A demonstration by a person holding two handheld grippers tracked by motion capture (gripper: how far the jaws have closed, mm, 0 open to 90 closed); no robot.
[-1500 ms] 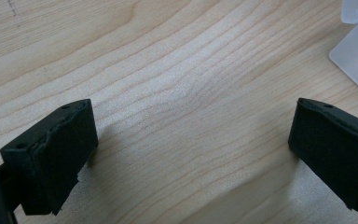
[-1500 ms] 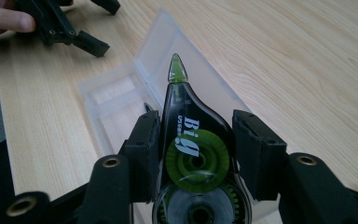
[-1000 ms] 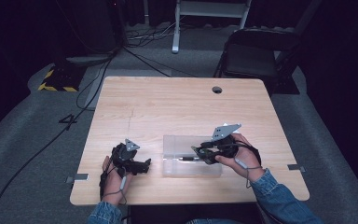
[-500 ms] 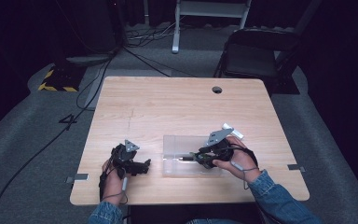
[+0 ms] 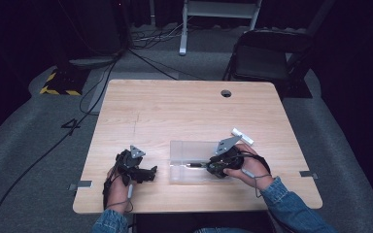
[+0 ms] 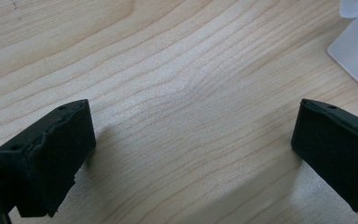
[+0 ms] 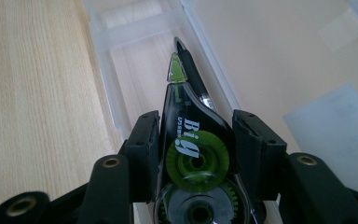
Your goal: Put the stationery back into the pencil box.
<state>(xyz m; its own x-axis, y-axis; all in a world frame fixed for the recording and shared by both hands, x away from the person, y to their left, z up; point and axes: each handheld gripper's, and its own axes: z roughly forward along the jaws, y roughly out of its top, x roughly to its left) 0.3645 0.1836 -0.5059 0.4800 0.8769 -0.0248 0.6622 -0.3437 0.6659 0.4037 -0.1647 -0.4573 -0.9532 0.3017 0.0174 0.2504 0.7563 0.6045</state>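
Near edge of the wooden table (image 5: 189,104) — two forearms in denim sleeves are seen coming in from below. The left gripper (image 5: 145,173) is held low over bare wood at the near left; its jaws have just been opening and are spread wide in the left gripper view, nothing between them, only wood grain below.

The right gripper (image 7: 196,140) is clamped on a correction tape dispenser (image 7: 193,135) — black and translucent, with a green wheel inside. Both pads are pressed against its flanks, and its green tip is pointed away from the gripper. In the high view this gripper is placed over the right end of a clear plastic box (image 5: 187,150) lying open at the near middle of the table. A black pen (image 7: 193,77) is seen lying in the box, just beyond and beside the dispenser's tip; contact cannot be told.

Farther right, a small white object (image 5: 242,136) is noted on the wood, apart from the box. Beyond the far edge, a dark folding chair (image 5: 267,56) is seen.
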